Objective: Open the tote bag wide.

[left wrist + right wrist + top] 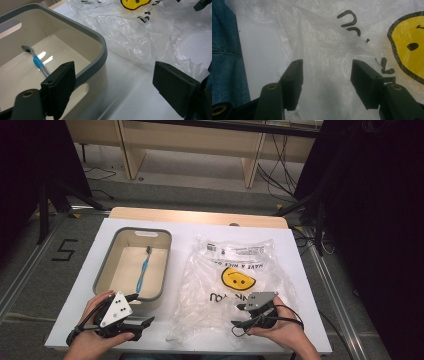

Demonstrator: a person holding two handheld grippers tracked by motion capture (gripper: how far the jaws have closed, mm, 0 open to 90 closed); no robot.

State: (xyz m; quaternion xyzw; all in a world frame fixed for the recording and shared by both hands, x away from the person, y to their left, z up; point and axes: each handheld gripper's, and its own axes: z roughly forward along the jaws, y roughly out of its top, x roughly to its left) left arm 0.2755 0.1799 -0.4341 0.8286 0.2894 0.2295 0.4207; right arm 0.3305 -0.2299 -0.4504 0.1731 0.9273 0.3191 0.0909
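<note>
The work in hand looks like bagging the toothbrush [143, 270], and it is only getting under way. The toothbrush is lying untouched on the floor of the grey-rimmed bin [105, 265], brush head pointing away from the person, just beyond and above the left gripper [134, 325] as the high view shows it. In the left gripper view the blue handle [38, 63] is showing past the gripper's own left jaw, inside the bin wall [100, 47].

The left gripper is standing released, its jaws spread wide with nothing between them, hovering at the near corner of the bin over the white table [75, 310]. One jaw is sitting in front of the bin's side, the other over the bare table surface short of the bag.

The right gripper [242, 317] is also standing open and empty. It is hovering low over the near edge of the clear plastic bag [220, 290], which is lying flat and crumpled ahead of its jaws, the yellow smiley print [236, 277] a little further ahead. In the right gripper view the film [324, 75] is spreading between and beyond the two jaws, but neither pad is pinching it. A denim-clad leg [224, 57] is showing to the left of that gripper.

So nothing is done yet, judging from the layout: the bag is not opened or lifted, and the toothbrush is not picked up. Gripping the bag's edge, opening it, fetching the toothbrush and putting it inside all appear to remain.
</note>
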